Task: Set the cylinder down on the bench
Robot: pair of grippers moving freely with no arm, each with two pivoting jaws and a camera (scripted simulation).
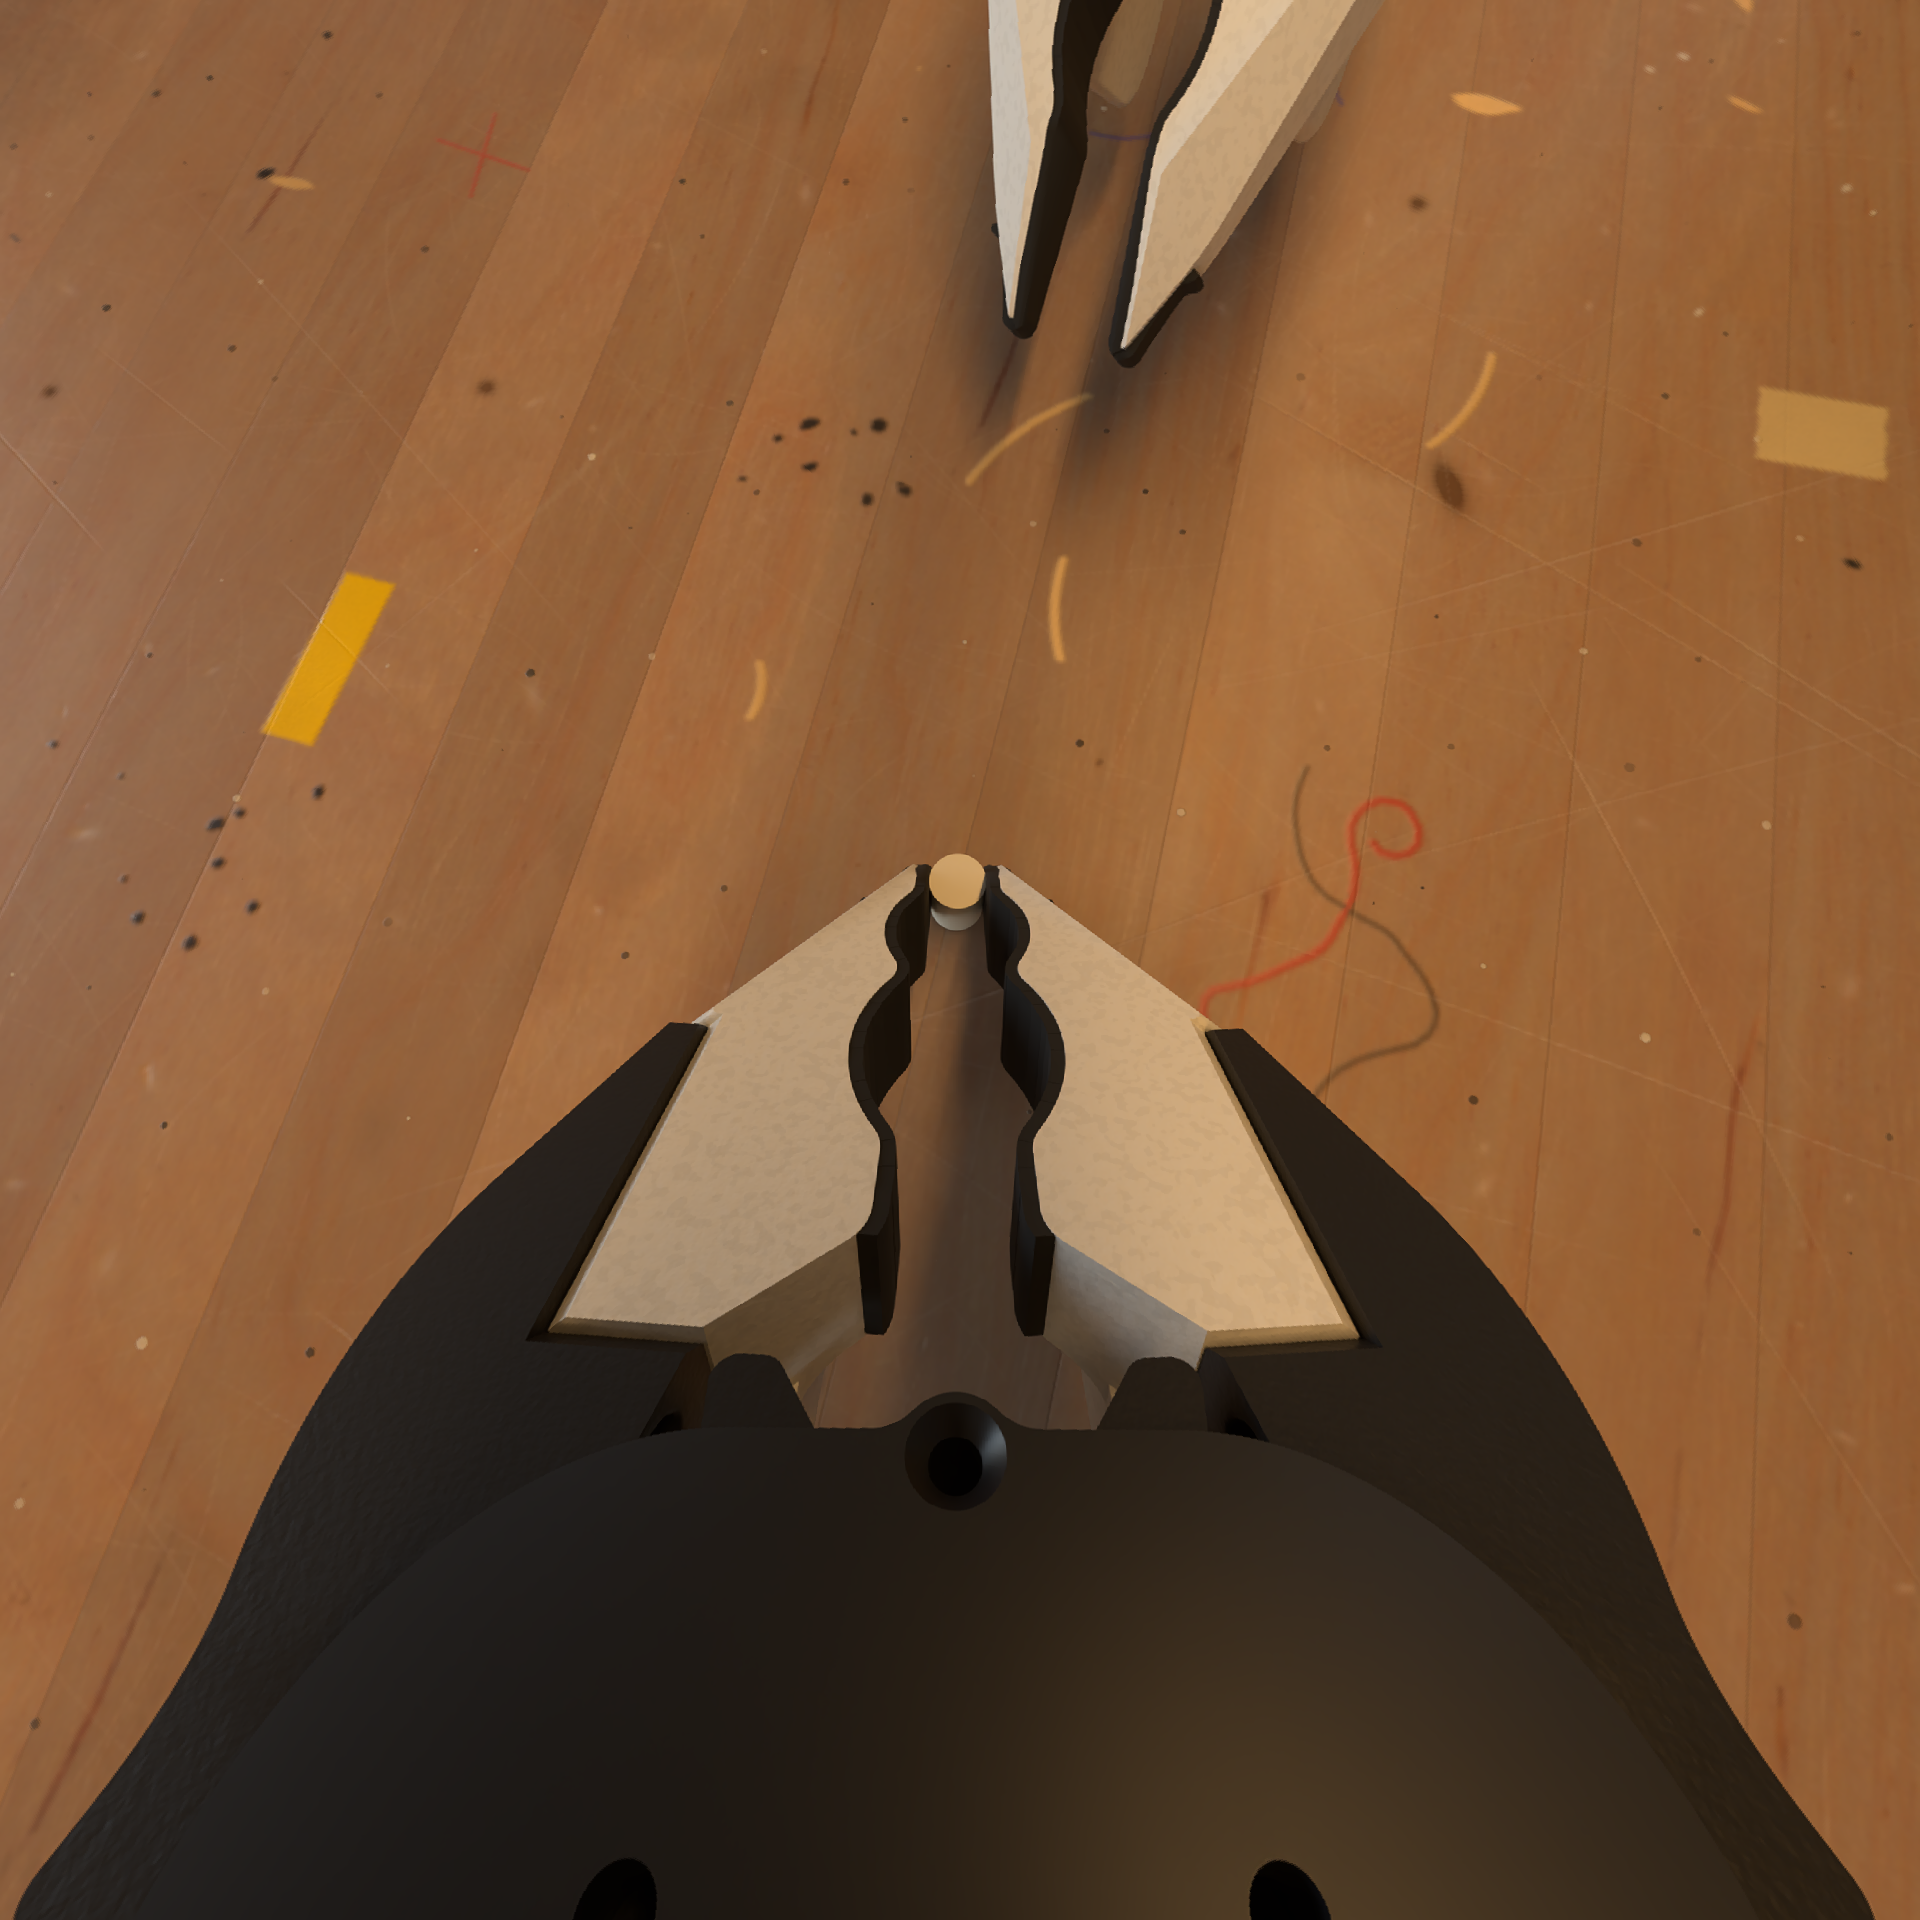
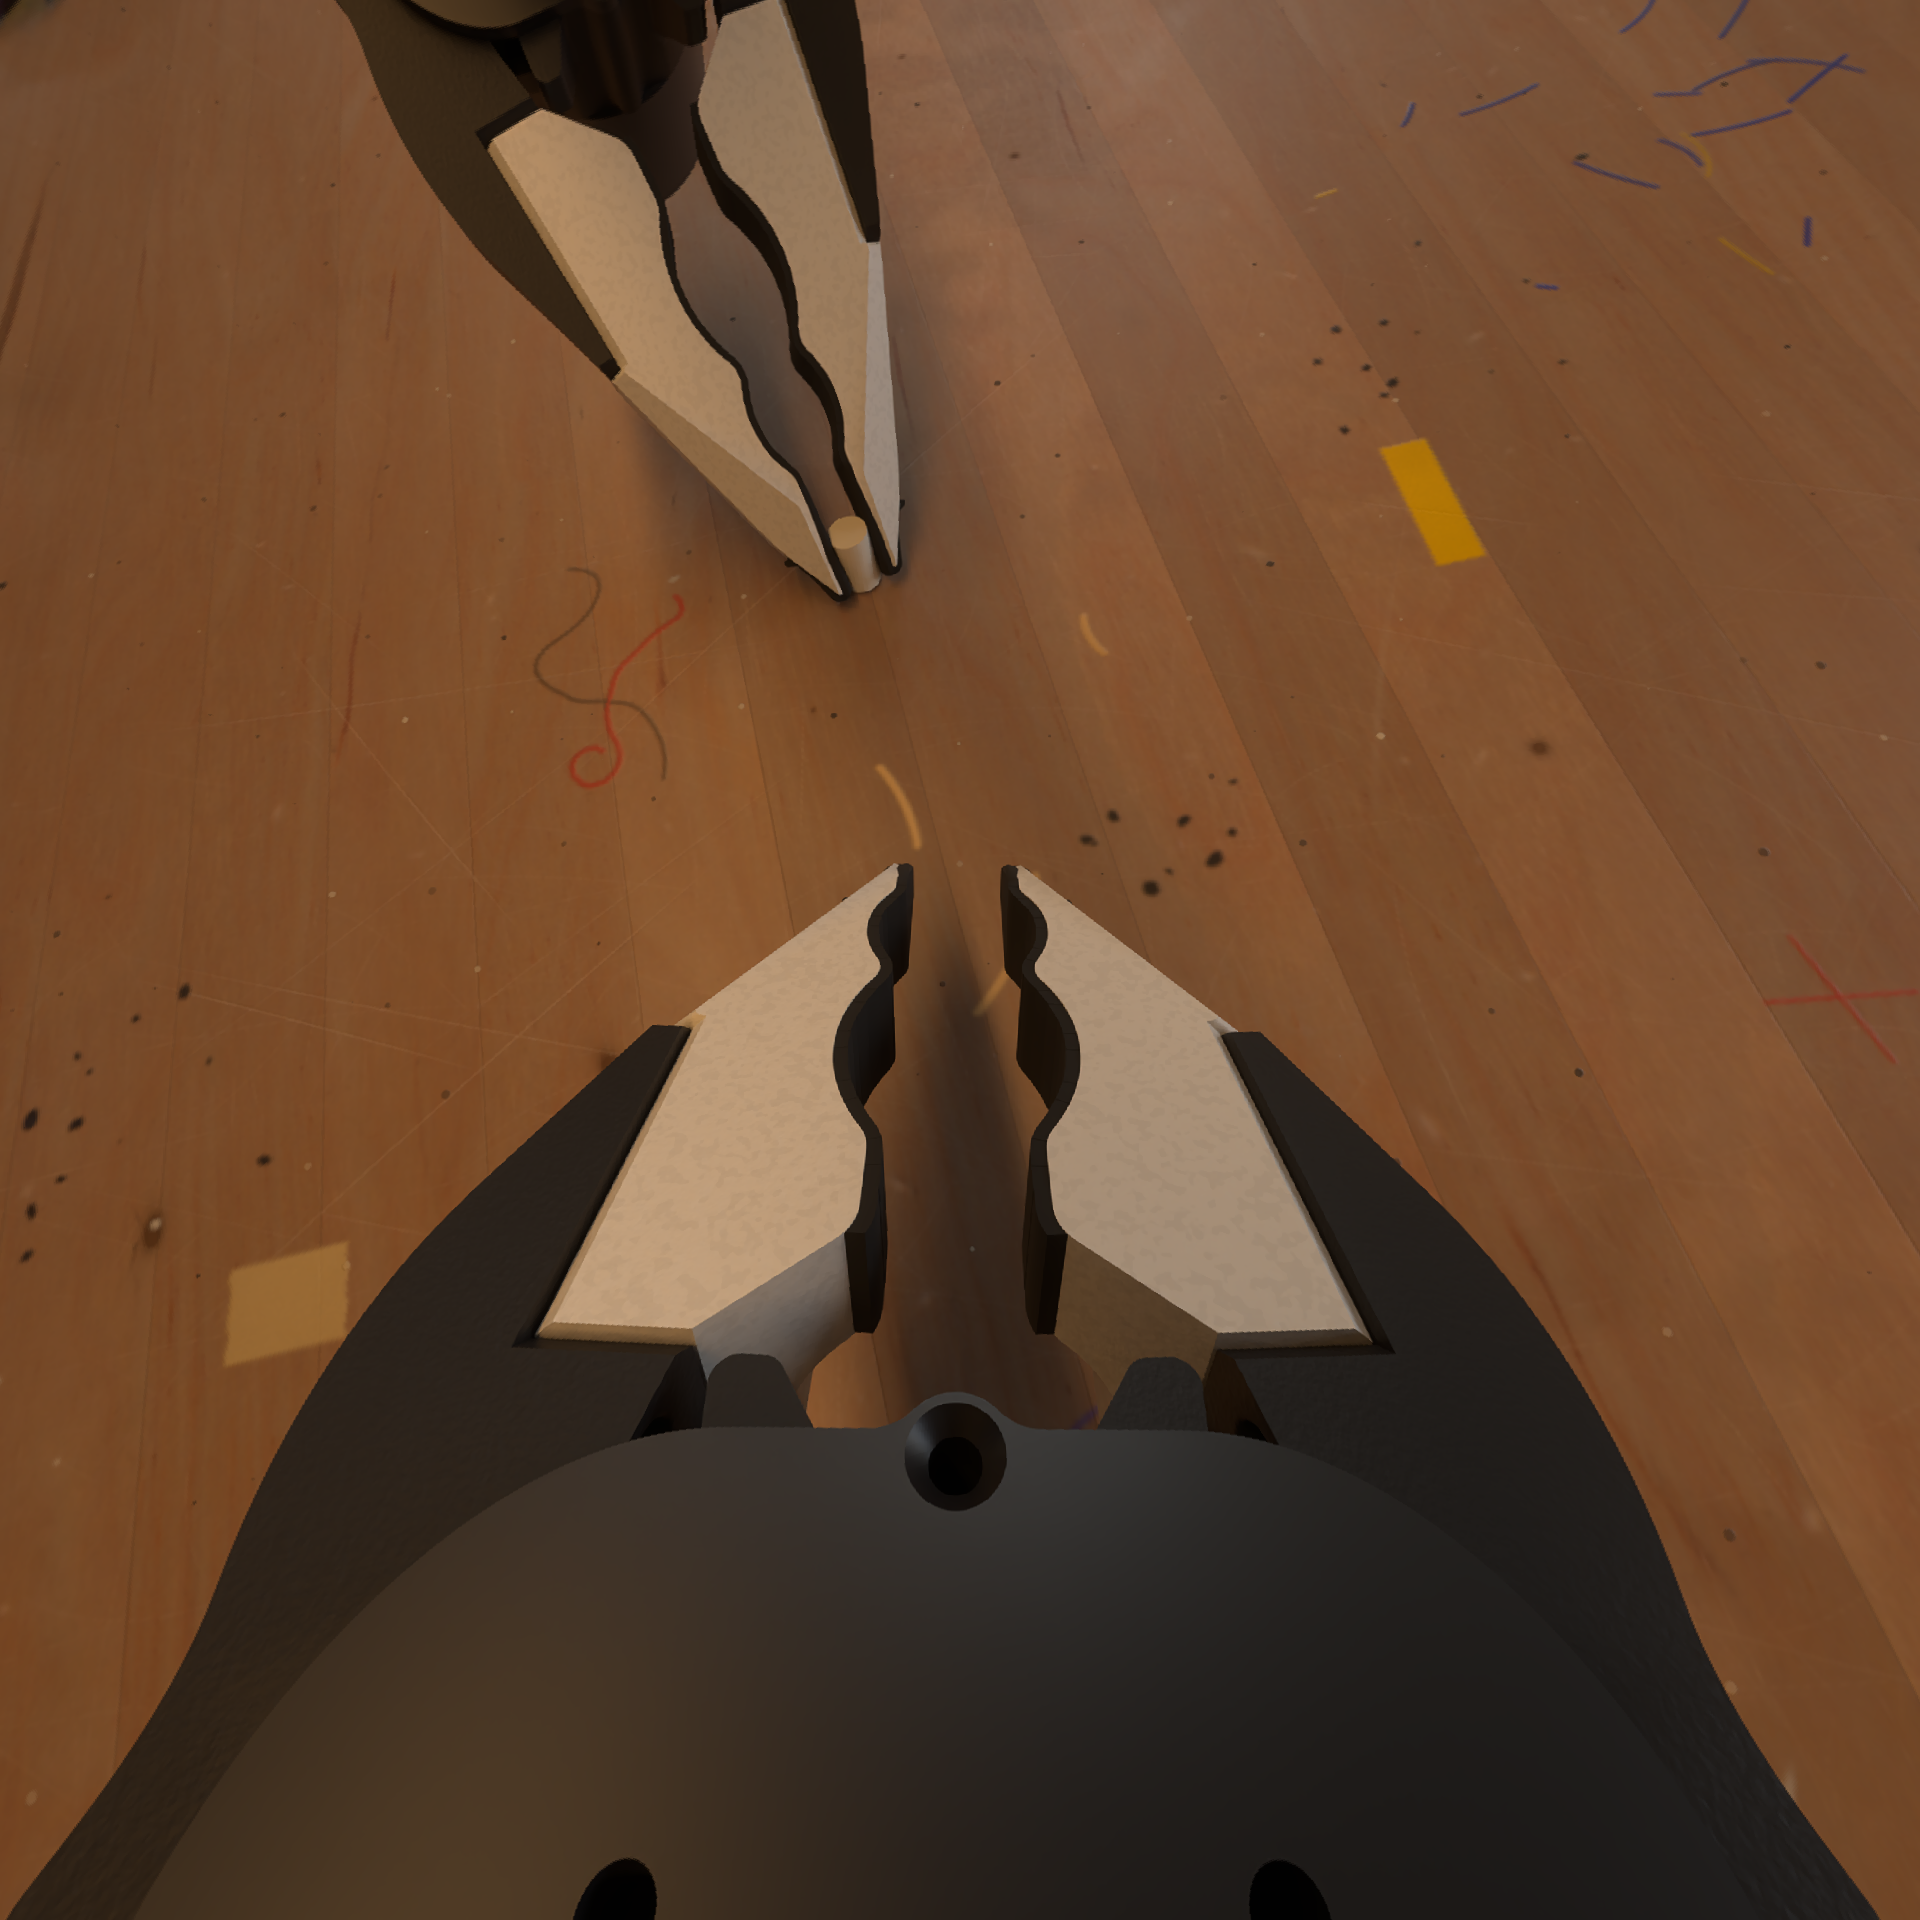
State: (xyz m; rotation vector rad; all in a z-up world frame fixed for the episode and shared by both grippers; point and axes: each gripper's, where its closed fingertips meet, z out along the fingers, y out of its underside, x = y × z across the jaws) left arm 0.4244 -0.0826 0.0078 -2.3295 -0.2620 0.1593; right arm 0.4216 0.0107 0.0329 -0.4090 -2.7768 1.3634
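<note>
A small pale tan cylinder (image 1: 955, 885) stands upright between the tips of my left gripper (image 1: 955, 883), which is shut on it. In the right wrist view the same cylinder (image 2: 852, 551) shows between the left gripper's tips (image 2: 862, 577), its lower end at or just above the wooden bench (image 2: 1351, 831); I cannot tell if it touches. My right gripper (image 2: 956, 883) is open and empty, low over the bench, facing the left one. It also shows at the top of the left wrist view (image 1: 1070, 338).
The bench (image 1: 520, 935) is wooden planks with dark specks. A yellow tape strip (image 1: 327, 657) and a tan tape patch (image 1: 1820, 433) lie flat on it, with red and dark threads (image 1: 1340, 914) and pale shavings. Blue scraps (image 2: 1714, 125) lie far right.
</note>
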